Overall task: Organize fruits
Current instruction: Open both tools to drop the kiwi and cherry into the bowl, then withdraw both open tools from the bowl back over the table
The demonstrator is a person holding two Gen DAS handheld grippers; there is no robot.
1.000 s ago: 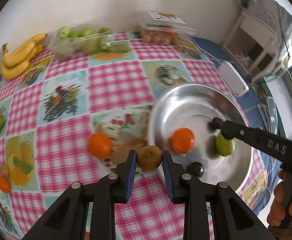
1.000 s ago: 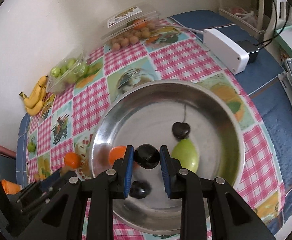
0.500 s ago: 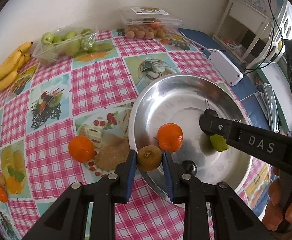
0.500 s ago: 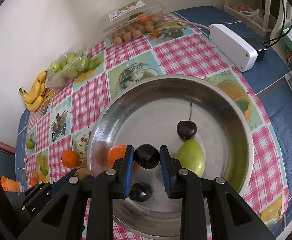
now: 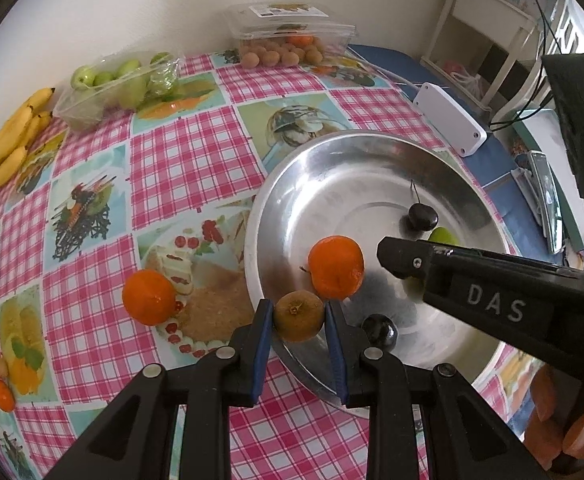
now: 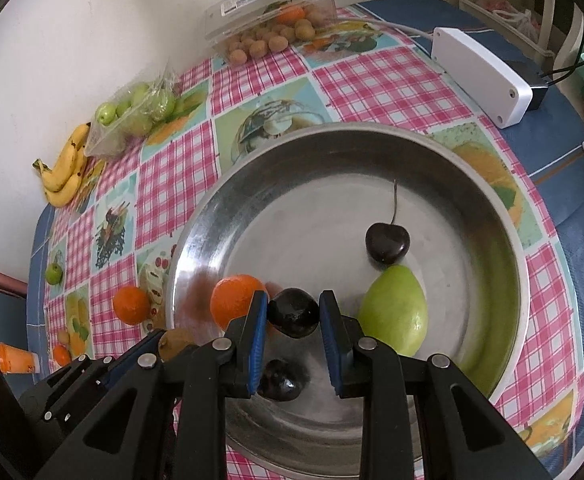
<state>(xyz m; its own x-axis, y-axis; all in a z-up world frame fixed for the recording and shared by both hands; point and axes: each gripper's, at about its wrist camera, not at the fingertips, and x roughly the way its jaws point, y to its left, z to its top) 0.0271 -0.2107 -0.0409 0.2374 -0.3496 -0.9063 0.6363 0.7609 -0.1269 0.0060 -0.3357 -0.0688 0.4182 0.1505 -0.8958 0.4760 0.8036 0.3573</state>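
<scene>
Gripping a brown kiwi (image 5: 298,316), the left claw (image 5: 296,318) has its blue pads pressed on either side of the fruit, closed as far as the kiwi allows. The kiwi hangs over the near-left rim of the steel bowl (image 5: 331,168), just in front of the mandarin (image 5: 335,266) lying inside.

Left to right, left wrist view:
- bananas (image 5: 8,140) at the far left table edge, against the wall
- clear tray of green fruit (image 5: 120,84) beside them
- loose mandarin on the cloth (image 5: 148,297), just left of the bowl, apart from it
- checked tablecloth (image 5: 188,160) covering the table
- lidded clear box of small brown fruit (image 5: 288,40) at the back
- dark plum (image 5: 379,330) on the bowl floor, near the claw's right finger
- cherry with stem (image 5: 422,216) farther in; green fruit mostly hidden behind the right claw's finger
- white box (image 5: 449,122) beyond the bowl

Right wrist view: the right claw (image 6: 293,318) is closed on a dark plum (image 6: 293,318), pads touching both sides, held above the bowl floor (image 6: 311,232). A second dark plum (image 6: 280,380) lies below it. Green mango (image 6: 395,308) rests just right of the claw, the cherry (image 6: 387,242) touching or nearly touching its far tip. A person's fingers (image 5: 551,412) show at the lower right of the left wrist view.
</scene>
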